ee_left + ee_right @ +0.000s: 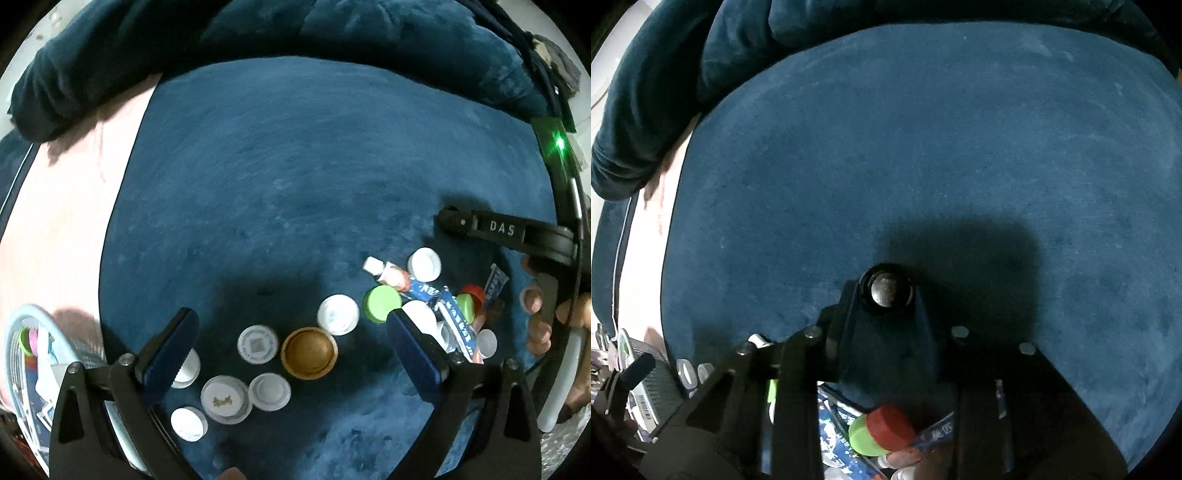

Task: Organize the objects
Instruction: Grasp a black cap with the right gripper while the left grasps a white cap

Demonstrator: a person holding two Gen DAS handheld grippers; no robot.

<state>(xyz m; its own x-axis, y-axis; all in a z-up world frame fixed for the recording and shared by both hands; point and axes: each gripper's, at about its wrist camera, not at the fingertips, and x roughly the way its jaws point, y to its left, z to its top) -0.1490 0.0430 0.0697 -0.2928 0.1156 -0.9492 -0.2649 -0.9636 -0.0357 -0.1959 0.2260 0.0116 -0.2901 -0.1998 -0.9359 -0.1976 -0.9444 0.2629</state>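
Observation:
Several bottle caps lie on a dark blue cloth: a gold cap, white caps, a green cap, and small blue-and-white tubes. My left gripper is open and empty, its jaws wide either side of the gold cap. My right gripper is shut on a black cap held above the cloth; it also shows in the left wrist view. Below it lie a red cap, a green cap and tubes.
A white mesh basket with caps and tubes stands at the left on a pink surface. A rolled dark blue blanket lies along the far edge. A hand holds the right gripper's handle.

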